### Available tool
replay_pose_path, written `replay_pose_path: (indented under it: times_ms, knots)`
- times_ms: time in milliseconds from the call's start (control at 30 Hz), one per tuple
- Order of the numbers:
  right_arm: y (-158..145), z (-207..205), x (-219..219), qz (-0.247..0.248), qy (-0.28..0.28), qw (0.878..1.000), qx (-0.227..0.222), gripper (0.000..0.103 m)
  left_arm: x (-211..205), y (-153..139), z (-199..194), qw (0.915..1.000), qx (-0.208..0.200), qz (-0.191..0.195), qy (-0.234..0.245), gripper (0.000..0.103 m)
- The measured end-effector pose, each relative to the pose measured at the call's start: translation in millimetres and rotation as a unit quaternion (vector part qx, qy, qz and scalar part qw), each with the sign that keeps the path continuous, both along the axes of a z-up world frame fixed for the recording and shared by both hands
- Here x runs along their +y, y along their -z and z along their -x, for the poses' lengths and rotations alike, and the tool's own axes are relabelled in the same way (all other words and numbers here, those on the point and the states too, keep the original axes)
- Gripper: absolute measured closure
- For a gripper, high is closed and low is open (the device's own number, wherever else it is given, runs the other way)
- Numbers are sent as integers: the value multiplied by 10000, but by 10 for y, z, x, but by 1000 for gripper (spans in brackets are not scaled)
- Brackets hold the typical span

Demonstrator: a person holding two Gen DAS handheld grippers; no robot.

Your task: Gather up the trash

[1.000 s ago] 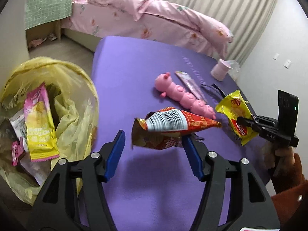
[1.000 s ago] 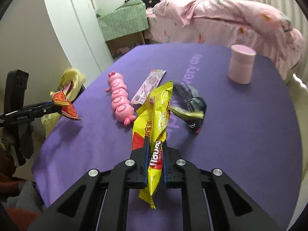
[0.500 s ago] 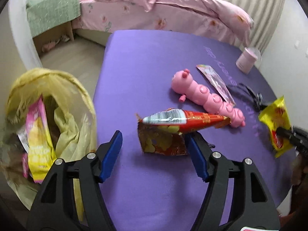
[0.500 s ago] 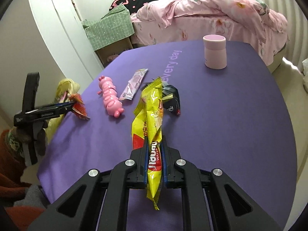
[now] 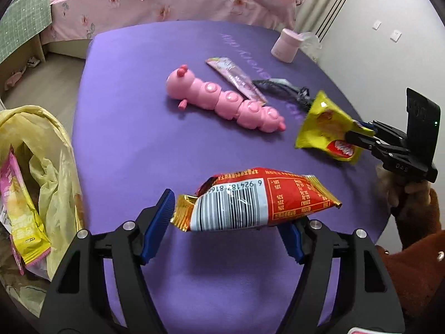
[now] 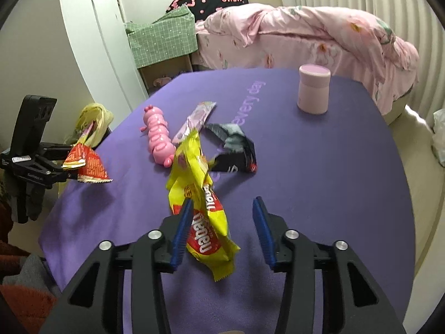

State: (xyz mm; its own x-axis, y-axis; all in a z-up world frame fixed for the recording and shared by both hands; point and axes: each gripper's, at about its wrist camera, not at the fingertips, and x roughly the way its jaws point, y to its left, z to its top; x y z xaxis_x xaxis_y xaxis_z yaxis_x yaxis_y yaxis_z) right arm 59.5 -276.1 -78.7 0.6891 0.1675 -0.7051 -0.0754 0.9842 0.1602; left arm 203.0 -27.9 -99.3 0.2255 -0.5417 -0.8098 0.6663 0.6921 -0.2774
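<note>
My left gripper (image 5: 226, 211) hovers over the near edge of the purple table (image 5: 125, 128). Its jaws stand wide and are opening. A red snack wrapper (image 5: 258, 200) lies across them, over the right finger, its crimped end just short of the left pad. The yellow trash bag (image 5: 47, 150) gapes at the left, off the table edge. My right gripper (image 6: 222, 201) is opening too, and a yellow wafer wrapper (image 6: 200, 183) leans on its left pad, free of the right one. From the right wrist view, the left gripper (image 6: 69, 161) carries the red wrapper (image 6: 89, 164) near the bag (image 6: 94, 114).
On the table lie a pink caterpillar toy (image 5: 225, 103), a pink sachet wrapper (image 5: 236, 78) and a dark crumpled wrapper (image 6: 236, 144). A pink lidded cup (image 6: 314, 91) stands at the far side. A bed with pink bedding (image 6: 306, 36) is behind. The bag holds several wrappers (image 5: 19, 208).
The right jaws sprang apart and let go of the yellow wrapper, which now slumps to the left. The left gripper swung right, away from the bag, its jaws a little wider.
</note>
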Motion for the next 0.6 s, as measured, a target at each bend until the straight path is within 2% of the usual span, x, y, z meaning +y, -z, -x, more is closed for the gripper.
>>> replay_pose_path:
  times_ms: [67, 133, 167, 200, 267, 333, 433, 533, 600]
  knots:
    - [-69, 22, -4, -37, 13, 9999, -115, 58, 45, -37, -25, 9997, 77, 119, -183, 36]
    - [-129, 37, 24, -88, -70, 9998, -185, 57, 122, -38, -125, 9965, 454, 441, -539, 36]
    - [-149, 35, 50, -75, -111, 9997, -196, 57, 154, -17, -186, 9936, 657, 529, -755, 32]
    - [-162, 35, 87, -30, -163, 9997, -203, 57, 163, -12, -214, 9928, 655, 445, -894, 32]
    - [-168, 36, 158, 84, -246, 9995, -184, 57, 113, -39, -174, 9960, 270, 131, -847, 32]
    - [-187, 39, 204, 172, -291, 9992, -197, 57, 35, -75, -73, 9981, -93, -105, -600, 32]
    - [-228, 54, 198, 60, -316, 9992, -237, 57, 7, -121, 46, 9992, -256, 10, -313, 32]
    - [-260, 68, 204, -9, -361, 9990, -255, 57, -18, -168, 141, 9974, -680, -117, -196, 32]
    - [-266, 71, 235, 17, -422, 9988, -247, 57, -9, -186, 163, 9973, -712, -60, -141, 32]
